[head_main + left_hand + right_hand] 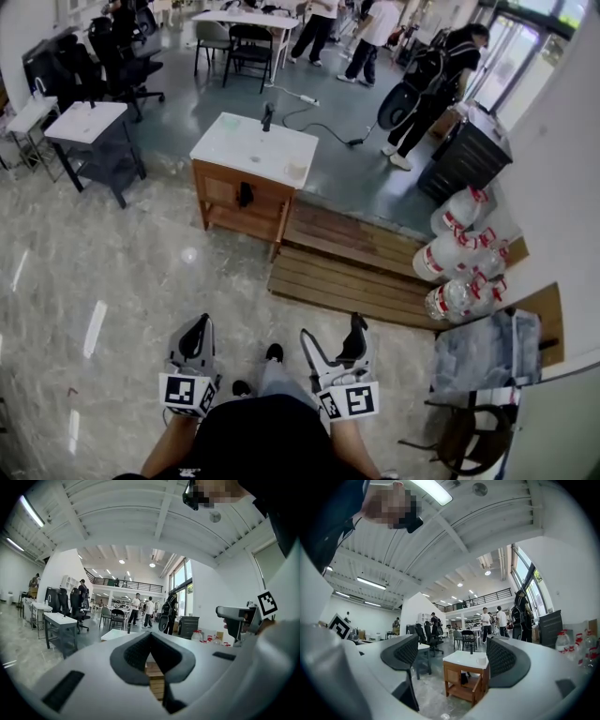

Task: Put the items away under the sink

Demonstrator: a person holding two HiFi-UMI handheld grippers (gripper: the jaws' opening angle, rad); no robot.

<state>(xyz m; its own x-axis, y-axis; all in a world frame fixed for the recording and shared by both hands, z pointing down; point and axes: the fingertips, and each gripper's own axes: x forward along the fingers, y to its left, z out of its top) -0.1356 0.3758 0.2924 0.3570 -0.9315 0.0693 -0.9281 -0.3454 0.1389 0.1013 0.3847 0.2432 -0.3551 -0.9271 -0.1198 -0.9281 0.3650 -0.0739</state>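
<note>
Distance: I see the white-topped wooden sink cabinet (253,150) well ahead, roughly centred between claws, left gripper (197,328) clenched empty, right gripper (331,330) spread empty.

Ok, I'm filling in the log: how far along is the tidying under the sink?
Barely started, it seems. Done: one dark object already sits on the shelf under the sink cabinet. In hand: nothing. The left gripper is shut and empty, the right gripper open and empty, both well short of the cabinet. Left: apparently a pale cup on the countertop.
</note>
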